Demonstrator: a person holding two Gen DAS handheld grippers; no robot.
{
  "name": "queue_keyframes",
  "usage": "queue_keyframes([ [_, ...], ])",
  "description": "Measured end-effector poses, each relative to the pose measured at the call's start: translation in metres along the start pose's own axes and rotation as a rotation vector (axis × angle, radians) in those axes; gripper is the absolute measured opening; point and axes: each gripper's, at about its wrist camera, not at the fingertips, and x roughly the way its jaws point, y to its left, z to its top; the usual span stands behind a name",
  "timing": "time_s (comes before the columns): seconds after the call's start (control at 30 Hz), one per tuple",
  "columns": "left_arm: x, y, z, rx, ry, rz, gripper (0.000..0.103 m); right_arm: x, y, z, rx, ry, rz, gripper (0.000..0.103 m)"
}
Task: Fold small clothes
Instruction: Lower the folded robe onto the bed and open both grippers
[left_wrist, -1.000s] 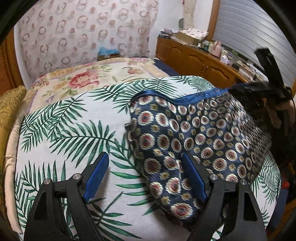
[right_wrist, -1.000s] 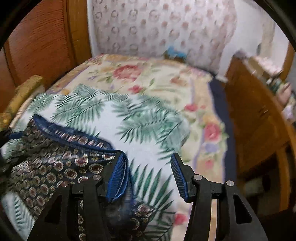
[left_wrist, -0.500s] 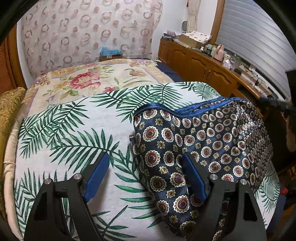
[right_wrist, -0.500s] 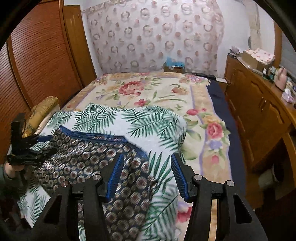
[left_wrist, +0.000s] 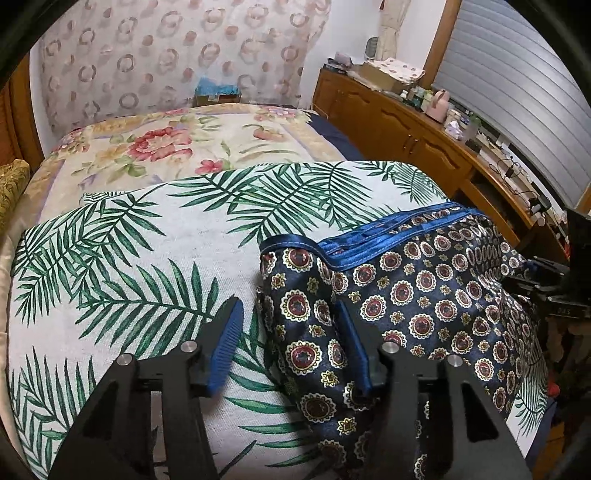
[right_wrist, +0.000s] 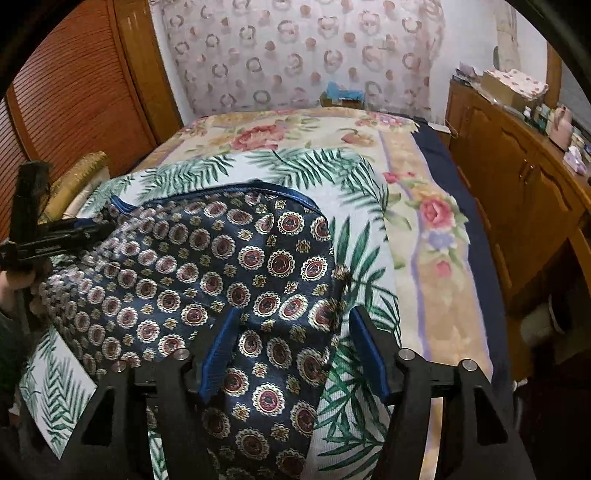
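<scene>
Dark navy shorts with red and gold medallions and a blue waistband lie spread on the palm-leaf cloth over the bed; they also show in the right wrist view. My left gripper is open, its jaws either side of the shorts' left edge. My right gripper is open, its jaws either side of the shorts' right edge. Each gripper shows in the other's view: the right one and the left one sit at opposite sides of the garment.
A floral quilt covers the bed beyond the palm cloth. A wooden dresser with clutter runs along the right. A wooden wardrobe and a gold cushion stand on the left.
Both grippers have stayed open. The shorts have come down from a lifted drape to lie flatter on the cloth. The right gripper has swung back and now sits over the shorts' right edge.
</scene>
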Motion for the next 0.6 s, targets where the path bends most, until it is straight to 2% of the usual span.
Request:
queue_keyframes([
  [0.1,0.000,-0.001,-0.001,0.003,-0.003,0.004,0.054,0.013,-0.002,0.008,0.039,0.011,0.013,0.069],
  [0.3,-0.001,-0.001,-0.001,0.005,-0.001,0.005,0.054,0.021,0.006,0.012,0.036,-0.013,-0.019,0.073],
  [0.43,-0.003,-0.002,-0.003,0.000,0.003,-0.038,0.054,0.022,0.015,0.011,0.019,-0.014,0.027,0.072],
  [0.47,-0.004,-0.002,-0.003,-0.002,0.003,-0.048,0.054,0.023,0.017,0.010,0.007,-0.018,0.033,0.069],
  [0.57,-0.004,-0.004,-0.004,-0.003,0.002,-0.041,0.053,0.024,0.018,0.007,-0.004,-0.020,0.067,0.044],
  [0.6,-0.004,-0.005,-0.004,-0.006,0.002,-0.039,0.053,0.025,0.018,0.006,-0.005,-0.018,0.079,0.031],
])
